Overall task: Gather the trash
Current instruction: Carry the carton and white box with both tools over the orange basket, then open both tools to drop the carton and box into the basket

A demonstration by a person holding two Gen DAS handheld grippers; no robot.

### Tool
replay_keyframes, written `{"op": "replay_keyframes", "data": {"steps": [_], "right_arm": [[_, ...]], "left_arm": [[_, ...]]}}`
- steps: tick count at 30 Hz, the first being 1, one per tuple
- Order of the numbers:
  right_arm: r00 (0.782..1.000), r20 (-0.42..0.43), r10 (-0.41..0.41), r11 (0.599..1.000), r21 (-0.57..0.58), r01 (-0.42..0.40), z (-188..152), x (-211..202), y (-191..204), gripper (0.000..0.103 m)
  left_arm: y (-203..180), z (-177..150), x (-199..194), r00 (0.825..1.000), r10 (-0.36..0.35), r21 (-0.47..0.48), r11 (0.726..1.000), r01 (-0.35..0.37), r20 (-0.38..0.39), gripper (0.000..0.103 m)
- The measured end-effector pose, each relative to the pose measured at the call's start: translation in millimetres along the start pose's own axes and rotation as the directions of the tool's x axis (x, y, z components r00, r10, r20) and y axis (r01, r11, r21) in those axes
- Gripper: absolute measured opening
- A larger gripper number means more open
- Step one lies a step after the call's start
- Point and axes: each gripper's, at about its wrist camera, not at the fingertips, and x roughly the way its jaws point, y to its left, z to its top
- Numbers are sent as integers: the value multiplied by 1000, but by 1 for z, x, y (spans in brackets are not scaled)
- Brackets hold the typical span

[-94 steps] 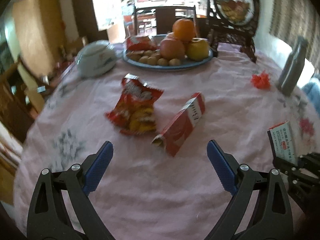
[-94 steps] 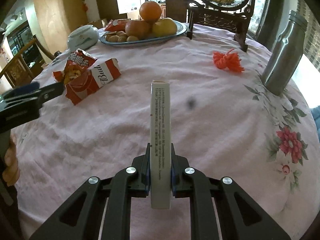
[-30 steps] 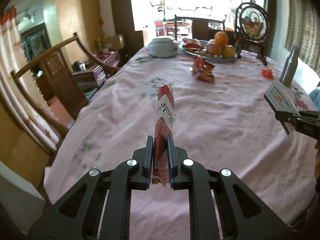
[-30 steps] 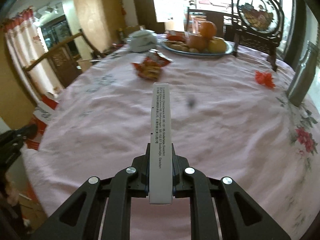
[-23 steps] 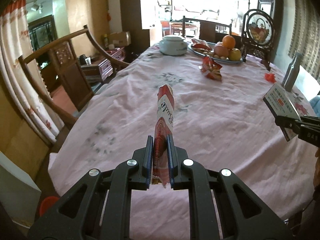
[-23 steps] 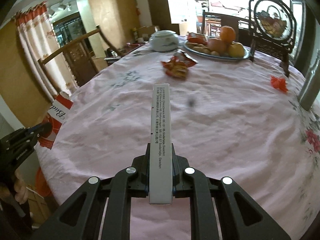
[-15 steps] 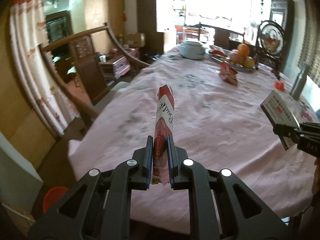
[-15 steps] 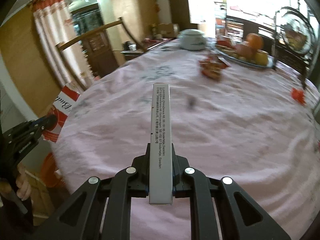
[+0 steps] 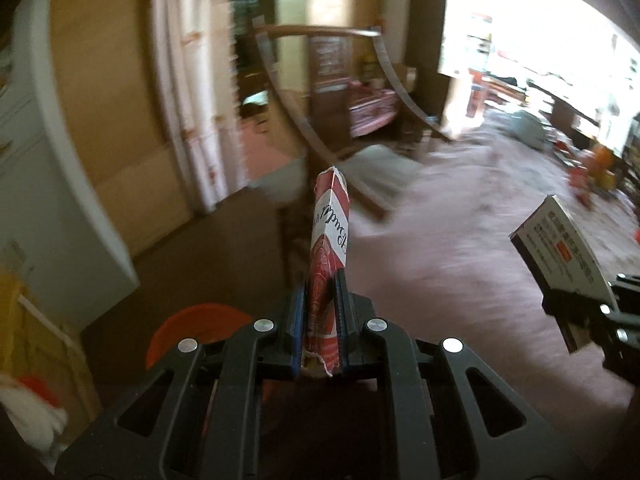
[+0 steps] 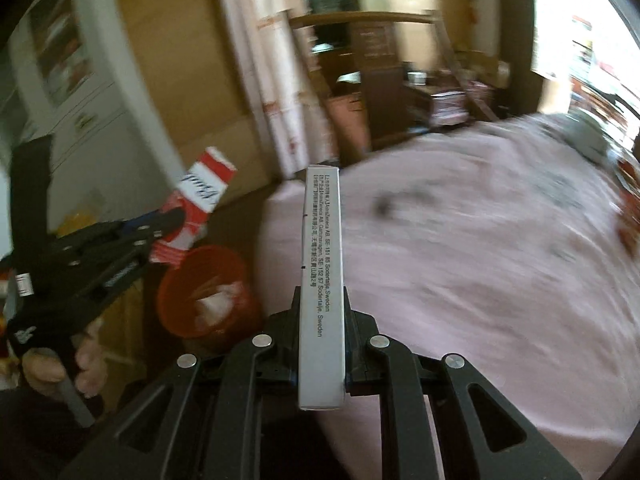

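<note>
My left gripper [image 9: 321,308] is shut on a flattened red and white carton [image 9: 329,236], which sticks up edge-on between the blue pads. My right gripper [image 10: 322,312] is shut on a thin white medicine box [image 10: 322,280] with small print. An orange waste bin [image 10: 208,292] with white scraps in it stands on the floor beside the table's corner. The red and white carton [image 10: 196,208] hangs above and left of that bin in the right wrist view. The medicine box [image 9: 560,256] shows at the right in the left wrist view, and the bin's rim [image 9: 192,328] peeks out lower left.
The table with its pink cloth [image 10: 480,260] fills the right side. A wooden chair [image 9: 332,92] stands past its end. Curtains [image 10: 276,80], a white cabinet [image 9: 48,184] and a yellow box [image 9: 36,344] are at the left. A hand [image 10: 60,364] grips the left tool.
Both grippers have swung left off the table toward the floor, each keeping its item. The orange bin has come into plain view below them, and the fruit plate has slid to the far right.
</note>
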Motion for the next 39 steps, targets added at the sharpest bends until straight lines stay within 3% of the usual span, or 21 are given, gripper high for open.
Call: {"op": "replay_keyframes", "data": {"steps": [7, 12, 17, 22, 28, 34, 35, 36, 39], "right_arm": [[988, -120, 98, 983, -140, -115, 18, 68, 85, 16], [971, -216, 98, 970, -198, -142, 22, 120, 127, 16], [946, -299, 126, 962, -194, -190, 23, 171, 150, 16], [917, -374, 139, 960, -177, -218, 20, 217, 168, 16], [893, -433, 123, 957, -187, -222, 13, 268, 188, 16], [881, -459, 114, 958, -183, -219, -3, 286, 190, 18], [879, -462, 114, 960, -178, -218, -4, 290, 189, 21], [874, -471, 117, 958, -177, -224, -4, 293, 188, 33], [887, -451, 101, 958, -197, -209, -3, 292, 186, 43]], "left_arm": [[75, -23, 34, 988, 80, -129, 987, -97, -129, 15], [130, -51, 70, 963, 104, -219, 963, -160, -249, 15], [173, -78, 106, 926, 99, -288, 934, -213, -365, 15], [195, -97, 125, 893, 128, -296, 915, -274, -432, 15], [203, -109, 148, 877, 131, -299, 908, -293, -462, 15], [201, -119, 164, 856, 111, -290, 912, -289, -505, 15], [201, -120, 167, 854, 108, -291, 912, -289, -509, 19], [202, -120, 169, 853, 102, -296, 911, -286, -511, 21], [209, -121, 171, 852, 91, -329, 897, -296, -516, 31]]}}
